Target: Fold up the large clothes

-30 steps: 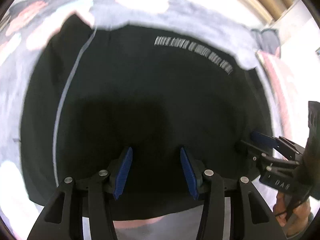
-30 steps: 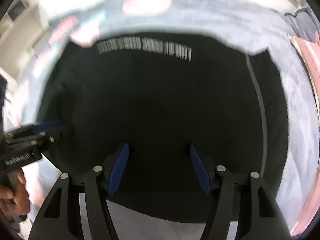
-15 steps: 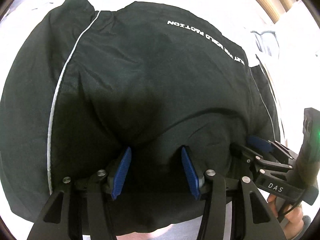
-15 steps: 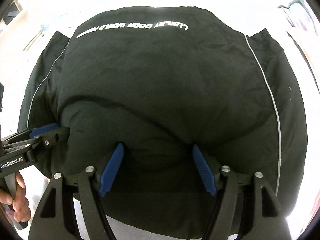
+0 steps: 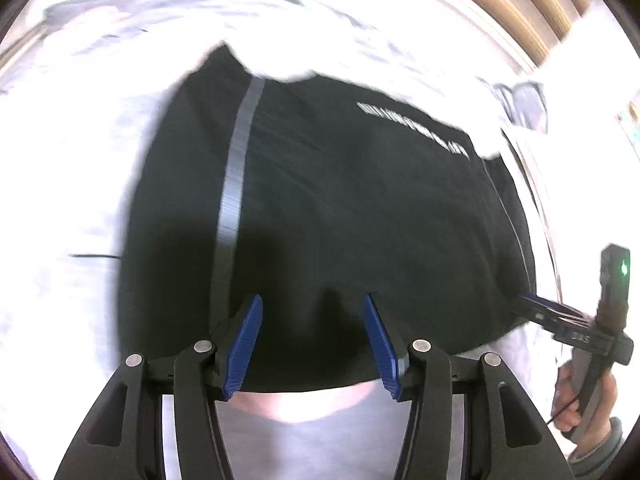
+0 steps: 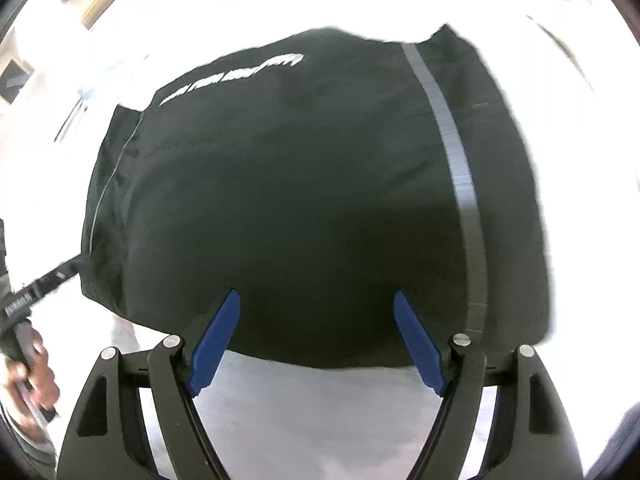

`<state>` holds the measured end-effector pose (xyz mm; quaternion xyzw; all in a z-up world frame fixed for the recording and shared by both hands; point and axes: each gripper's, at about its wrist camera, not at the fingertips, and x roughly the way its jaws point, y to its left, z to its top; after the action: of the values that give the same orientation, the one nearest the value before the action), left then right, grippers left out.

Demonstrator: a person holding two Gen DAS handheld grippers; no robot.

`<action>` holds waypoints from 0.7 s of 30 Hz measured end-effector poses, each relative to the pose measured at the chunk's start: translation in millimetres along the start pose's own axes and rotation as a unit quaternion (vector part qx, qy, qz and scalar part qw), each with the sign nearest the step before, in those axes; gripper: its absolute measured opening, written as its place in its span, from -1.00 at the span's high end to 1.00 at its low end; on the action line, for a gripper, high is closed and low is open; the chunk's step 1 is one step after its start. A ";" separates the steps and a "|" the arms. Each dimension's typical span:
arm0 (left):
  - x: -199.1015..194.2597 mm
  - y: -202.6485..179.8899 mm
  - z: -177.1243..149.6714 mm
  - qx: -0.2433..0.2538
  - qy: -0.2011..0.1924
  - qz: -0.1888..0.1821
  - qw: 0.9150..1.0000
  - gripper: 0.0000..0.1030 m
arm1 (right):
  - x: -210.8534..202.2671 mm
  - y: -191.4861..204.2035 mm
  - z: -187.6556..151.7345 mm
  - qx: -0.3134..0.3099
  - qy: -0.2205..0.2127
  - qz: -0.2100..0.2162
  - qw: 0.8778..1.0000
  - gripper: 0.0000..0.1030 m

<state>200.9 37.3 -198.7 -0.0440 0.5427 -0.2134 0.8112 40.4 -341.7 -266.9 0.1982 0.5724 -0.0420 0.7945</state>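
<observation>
Garment flat on surface, grippers near edge

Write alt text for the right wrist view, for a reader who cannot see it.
A black garment with white lettering and a pale stripe down one side lies spread on a white surface, filling most of the motion-blurred view. The right gripper hovers at the garment's near edge, its blue-padded jaws open and gripping nothing. The left gripper reaches the garment's far side edge.

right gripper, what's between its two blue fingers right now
In the right wrist view, the near hem of the black garment lies between the fingers of the open right gripper, with pale surface closer in.
</observation>
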 end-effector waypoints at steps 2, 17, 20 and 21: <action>-14.4 23.9 8.5 -0.014 -0.009 0.015 1.000 -0.04 | -14.4 -17.6 4.0 0.008 -0.011 -0.017 1.000 -0.57; 49.4 105.0 93.7 -0.081 0.039 -0.042 0.995 -0.04 | 11.4 -134.2 92.1 0.069 -0.002 -0.048 0.996 -0.57; 71.1 118.3 94.5 -0.099 0.059 -0.053 0.992 -0.04 | 30.7 -145.1 98.3 0.076 0.015 -0.022 0.997 -0.57; 78.4 122.9 94.1 -0.108 0.064 -0.067 0.990 -0.05 | 38.9 -149.2 100.5 0.082 0.020 -0.001 0.996 -0.57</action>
<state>347.2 102.6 -265.1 -0.1535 0.6093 -0.2101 0.7491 99.7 -509.0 -316.0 0.2625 0.5835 -0.0854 0.7638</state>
